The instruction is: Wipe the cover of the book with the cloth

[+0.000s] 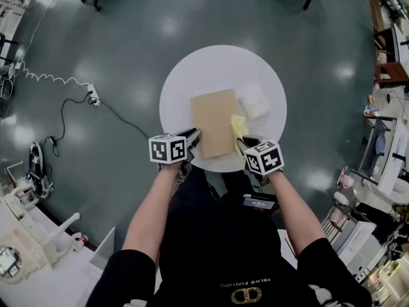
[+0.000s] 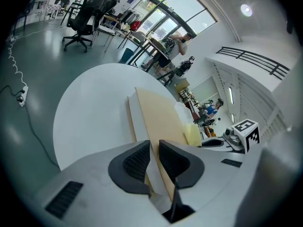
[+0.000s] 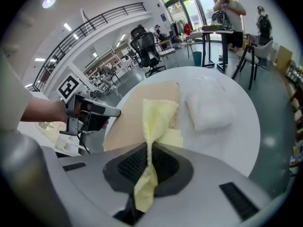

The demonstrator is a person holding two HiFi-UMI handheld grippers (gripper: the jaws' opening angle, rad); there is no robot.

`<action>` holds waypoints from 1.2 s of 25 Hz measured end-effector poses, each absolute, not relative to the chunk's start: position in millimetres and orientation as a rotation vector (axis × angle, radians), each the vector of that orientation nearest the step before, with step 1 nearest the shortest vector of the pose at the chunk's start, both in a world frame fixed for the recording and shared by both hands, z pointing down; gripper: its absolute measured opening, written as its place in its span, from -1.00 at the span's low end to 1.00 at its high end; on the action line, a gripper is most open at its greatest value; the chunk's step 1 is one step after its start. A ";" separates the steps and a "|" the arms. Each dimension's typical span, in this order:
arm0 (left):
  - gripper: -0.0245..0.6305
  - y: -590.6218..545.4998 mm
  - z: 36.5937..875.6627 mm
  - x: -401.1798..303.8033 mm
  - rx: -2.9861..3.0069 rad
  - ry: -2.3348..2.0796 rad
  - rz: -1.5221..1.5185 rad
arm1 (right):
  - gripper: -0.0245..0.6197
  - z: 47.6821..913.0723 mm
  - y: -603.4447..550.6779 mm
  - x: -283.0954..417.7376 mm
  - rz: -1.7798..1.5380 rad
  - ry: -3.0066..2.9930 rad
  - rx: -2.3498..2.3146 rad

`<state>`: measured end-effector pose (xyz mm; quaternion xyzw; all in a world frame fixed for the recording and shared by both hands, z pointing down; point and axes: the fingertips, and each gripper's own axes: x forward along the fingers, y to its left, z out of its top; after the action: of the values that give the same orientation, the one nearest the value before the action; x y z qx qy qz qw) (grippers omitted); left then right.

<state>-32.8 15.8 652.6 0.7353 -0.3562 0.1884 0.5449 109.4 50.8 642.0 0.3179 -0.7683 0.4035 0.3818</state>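
Steadying seems the job of the left hand-held gripper (image 1: 192, 137): its jaws are closed on the near left edge of the tan book (image 1: 214, 121), which lies on the round white table (image 1: 185, 82). To the right, the yellow cloth (image 1: 238, 126) drapes onto the cover's right side. It is pinched tight in the right hand-held gripper (image 1: 246, 143), probably ready to drag across. Farther right, a white folded pad (image 1: 254, 101) lies just beside the book.

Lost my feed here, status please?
Left gripper shut on book edge. Right gripper shut on yellow cloth, draped over cover's right edge. White cloth beside book, not blocking.
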 end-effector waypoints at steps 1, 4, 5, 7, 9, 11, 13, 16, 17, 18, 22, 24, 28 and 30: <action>-0.73 16.0 652.7 -33.0 1.743 -0.847 0.451 | -0.68 642.3 50.0 113.0 1.032 -1.957 0.822; -0.73 16.8 652.4 -32.2 1.747 -0.842 0.446 | -0.68 642.9 48.7 120.7 1.035 -1.947 0.848; -0.73 17.1 652.1 -32.2 1.748 -0.841 0.443 | -0.68 642.9 48.8 121.9 1.036 -1.944 0.854; -0.73 17.0 651.3 -32.6 1.750 -0.844 0.438 | -0.68 643.0 48.8 123.2 1.035 -1.942 0.861; -0.73 17.1 651.6 -33.4 1.748 -0.847 0.443 | -0.68 643.1 48.5 123.5 1.035 -1.940 0.865; -0.73 16.9 652.4 -34.0 1.750 -0.849 0.449 | -0.68 643.1 48.1 122.9 1.037 -1.939 0.868; -0.73 16.3 652.5 -33.0 1.760 -0.851 0.441 | -0.68 643.2 47.8 123.0 1.039 -1.937 0.870; -0.73 16.0 650.7 -32.6 1.763 -0.862 0.410 | -0.68 641.3 47.0 122.2 1.046 -1.937 0.875; -0.73 15.4 649.7 -32.5 1.762 -0.865 0.395 | -0.68 640.2 46.4 121.0 1.047 -1.940 0.876; -0.73 14.9 648.9 -32.4 1.761 -0.868 0.384 | -0.68 638.9 45.5 119.3 1.048 -1.945 0.876; -0.73 15.0 647.5 -32.1 1.776 -0.869 0.380 | -0.68 630.1 37.8 107.8 1.036 -1.979 0.873; -0.71 16.4 645.7 -30.2 1.788 -0.865 0.384 | -0.68 622.4 31.7 101.7 1.020 -2.008 0.871; -0.68 14.9 636.9 -37.0 1.796 -0.892 0.375 | -0.68 601.9 15.6 87.2 0.981 -2.070 0.877; -0.68 12.7 630.7 -39.7 1.810 -0.900 0.366 | -0.68 593.1 7.6 81.9 0.960 -2.095 0.884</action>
<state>-39.7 12.7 630.7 0.7541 -0.3748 0.1526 0.5173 81.9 7.6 593.1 0.3379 -0.8012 0.3672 0.3302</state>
